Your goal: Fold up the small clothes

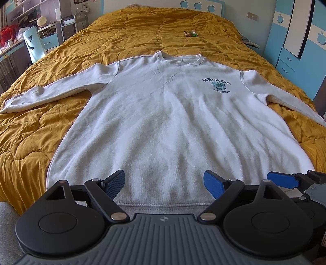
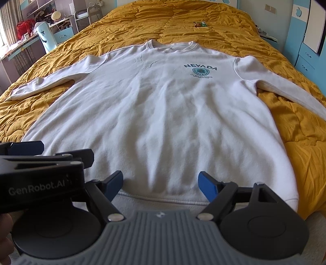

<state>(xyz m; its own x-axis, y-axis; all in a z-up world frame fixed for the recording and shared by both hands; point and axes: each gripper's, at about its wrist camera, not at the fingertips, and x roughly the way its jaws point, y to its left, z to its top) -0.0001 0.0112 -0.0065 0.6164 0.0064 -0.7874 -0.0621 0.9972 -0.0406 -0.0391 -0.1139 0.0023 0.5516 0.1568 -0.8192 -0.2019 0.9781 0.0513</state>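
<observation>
Both tongs hang wide apart over the near hem of a white sweatshirt, neither gripping anything. Left tongs (image 1: 164, 184) show two blue pads (image 1: 214, 186) spread well apart just above the ribbed hem band (image 1: 163, 203), with bare white cloth between them. Right tongs (image 2: 161, 185) stand released in the same way, their blue fingers (image 2: 207, 188) splayed over the same hem. Each tool shows at the edge of the other's view: in the left wrist view the right tongs lie just beside on the right, and in the right wrist view the black body of the left tool, printed "GenRobot.AI" (image 2: 37, 188), sits close on the left.

Ahead of both tongs the white sweatshirt (image 1: 163, 114) lies flat and face up on the bed, unfolded, hem nearest and round collar (image 1: 180, 58) farthest. Its sleeves (image 1: 51, 91) stretch out to either side. A dark "NEVADA" print (image 1: 217, 82) with a round teal emblem sits on the chest, ahead and to the right of the tongs.

Under it spreads a rumpled mustard-yellow quilt (image 1: 30, 132). Far beyond the collar a small green and red packet (image 1: 190, 33) rests on the quilt. Left of the bed stand cluttered shelves (image 1: 30, 18); to the right, a blue and white cabinet (image 1: 289, 59).
</observation>
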